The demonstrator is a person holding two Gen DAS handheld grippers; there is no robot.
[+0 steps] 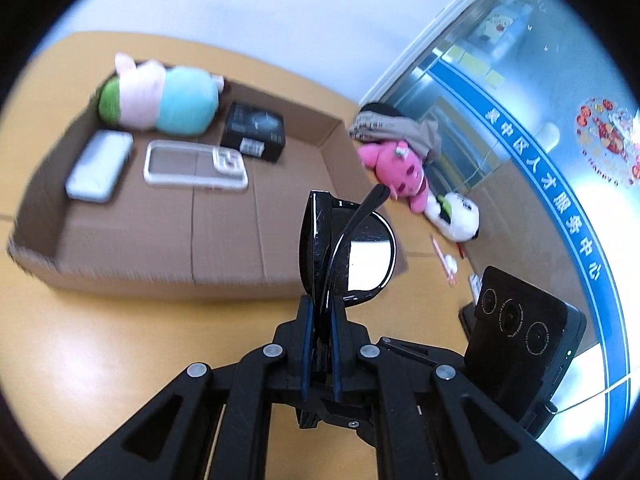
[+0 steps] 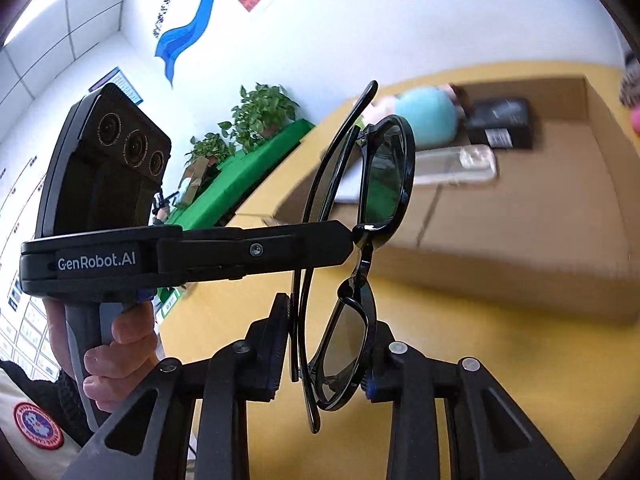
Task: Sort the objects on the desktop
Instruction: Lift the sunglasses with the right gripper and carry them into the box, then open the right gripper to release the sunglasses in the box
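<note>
Sunglasses (image 2: 356,248) gripped by both tongs, above the desk (image 1: 120,340) just short of the cardboard box (image 1: 224,220).

Left gripper (image 1: 320,344) is clamped on one lens end, right gripper (image 2: 326,356) pinched on the other. Judged best: carry both level, clear the near box wall, lower into the bare near corner, and release together.

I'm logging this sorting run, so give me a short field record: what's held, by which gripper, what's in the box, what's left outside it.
held item: black sunglasses, folded, lifted off the yellow table
left gripper: shut on one lens end
right gripper: shut on the other lens
cardboard box: pig plush, white case, clear phone case, small black box
outside box: pink plush, white plush, at the table's far edge
</note>
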